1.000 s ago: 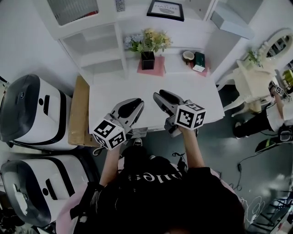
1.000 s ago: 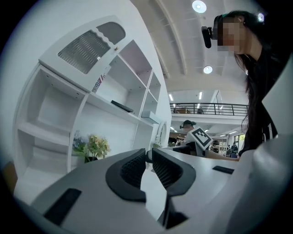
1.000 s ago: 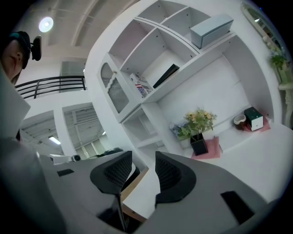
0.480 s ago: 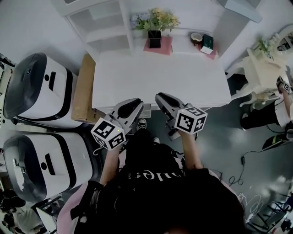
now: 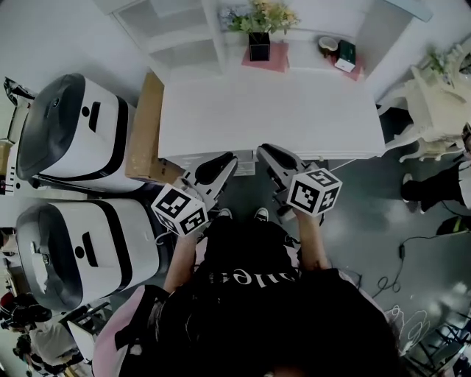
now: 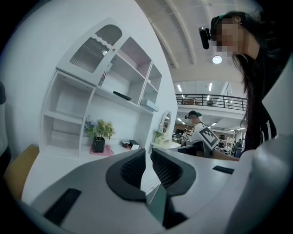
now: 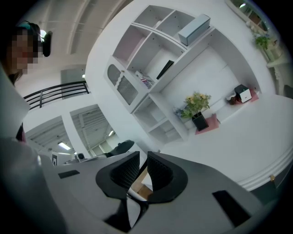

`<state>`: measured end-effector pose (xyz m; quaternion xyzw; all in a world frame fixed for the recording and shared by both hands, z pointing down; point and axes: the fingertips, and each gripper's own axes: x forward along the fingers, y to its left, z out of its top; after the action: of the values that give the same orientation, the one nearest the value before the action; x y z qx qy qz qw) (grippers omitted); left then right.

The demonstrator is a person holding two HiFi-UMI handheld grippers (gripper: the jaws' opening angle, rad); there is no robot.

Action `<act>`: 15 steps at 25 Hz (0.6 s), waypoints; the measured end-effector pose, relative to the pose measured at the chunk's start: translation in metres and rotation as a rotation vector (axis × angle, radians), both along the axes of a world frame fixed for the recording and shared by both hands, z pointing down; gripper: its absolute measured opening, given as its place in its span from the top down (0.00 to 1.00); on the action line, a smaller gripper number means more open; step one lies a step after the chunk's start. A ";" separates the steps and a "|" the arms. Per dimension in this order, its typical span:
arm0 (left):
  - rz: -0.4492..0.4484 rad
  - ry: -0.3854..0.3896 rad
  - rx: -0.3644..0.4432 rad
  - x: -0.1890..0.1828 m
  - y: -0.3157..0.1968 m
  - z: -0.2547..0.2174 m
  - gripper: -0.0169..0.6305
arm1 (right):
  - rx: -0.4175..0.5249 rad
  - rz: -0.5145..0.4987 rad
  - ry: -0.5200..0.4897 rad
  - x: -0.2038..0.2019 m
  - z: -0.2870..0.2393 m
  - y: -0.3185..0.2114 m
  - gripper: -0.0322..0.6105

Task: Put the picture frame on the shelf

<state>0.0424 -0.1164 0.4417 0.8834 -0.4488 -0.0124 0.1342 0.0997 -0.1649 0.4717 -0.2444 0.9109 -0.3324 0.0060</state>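
A dark picture frame [image 7: 165,69] lies flat on the far upper shelf [image 7: 194,48]. The left gripper [image 6: 147,154] is pinched together and empty. The right gripper [image 7: 143,159] has just closed on nothing. Reaching again might knock the frame off its ledge.

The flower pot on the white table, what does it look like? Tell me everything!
The flower pot is small, black and boxy. A bunch of yellow and pale flowers with green leaves sticks out of it. It stands upright on a pink mat at the far edge of the white table, in front of the white shelf unit. Only the mat seems to touch it.
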 end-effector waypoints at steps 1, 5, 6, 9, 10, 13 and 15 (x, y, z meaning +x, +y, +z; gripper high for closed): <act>0.002 0.001 -0.001 -0.001 0.001 0.000 0.90 | 0.000 0.001 0.000 -0.001 0.000 0.002 0.82; 0.015 -0.001 0.004 -0.007 0.006 -0.001 0.90 | -0.001 0.011 -0.005 -0.009 0.000 0.009 0.82; 0.017 0.000 0.007 -0.011 0.009 -0.002 0.90 | 0.000 0.012 -0.003 -0.013 -0.001 0.012 0.82; 0.015 0.010 0.014 -0.028 0.021 -0.004 0.90 | 0.009 0.006 0.020 -0.031 -0.001 0.026 0.82; 0.013 0.011 0.015 -0.035 0.027 -0.004 0.90 | 0.013 0.004 0.030 -0.038 -0.001 0.032 0.82; 0.007 0.014 0.018 -0.059 0.048 -0.004 0.90 | 0.017 0.001 0.043 -0.060 0.000 0.054 0.82; 0.001 0.017 0.016 -0.077 0.064 -0.002 0.90 | 0.019 0.006 0.051 -0.074 0.001 0.069 0.82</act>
<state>-0.0344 -0.0522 0.4398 0.8846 -0.4471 -0.0235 0.1307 0.0254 -0.0956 0.4731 -0.2555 0.9131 -0.3175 -0.0140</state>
